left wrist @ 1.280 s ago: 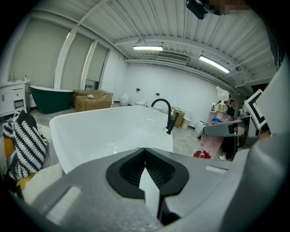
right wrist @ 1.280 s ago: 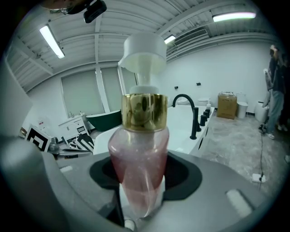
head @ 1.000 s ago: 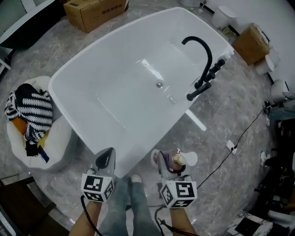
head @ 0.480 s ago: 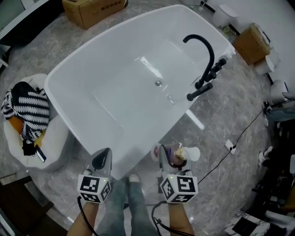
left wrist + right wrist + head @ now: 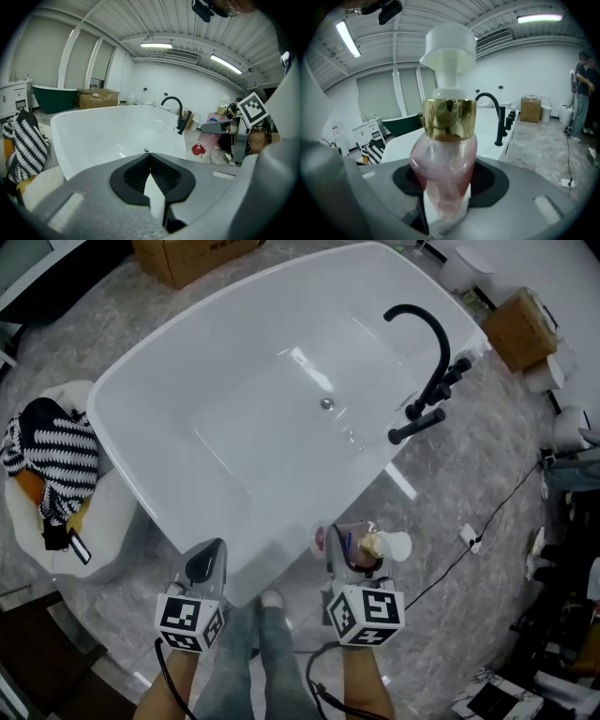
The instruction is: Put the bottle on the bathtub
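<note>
The pink bottle (image 5: 445, 159) has a gold collar and a white pump cap, and my right gripper (image 5: 447, 185) is shut on its body. In the head view the bottle (image 5: 364, 545) hangs over the floor just off the near right side of the white bathtub (image 5: 159, 427), with the right gripper (image 5: 349, 554) around it. My left gripper (image 5: 206, 563) is shut with nothing in it, at the tub's near corner. From the left gripper (image 5: 150, 164) I see the bottle (image 5: 206, 138) at the right and the bathtub (image 5: 93, 136) ahead.
A black curved faucet (image 5: 427, 352) stands on the tub's far right rim. A white stool with a black-and-white striped cloth (image 5: 56, 456) sits left of the tub. Cardboard boxes (image 5: 520, 329) and a floor cable (image 5: 478, 531) lie to the right. A person (image 5: 583, 93) stands far right.
Both grippers have drifted a little forward and lower beside the tub's near end. The bottle stays in the right gripper, and the left stays shut.
</note>
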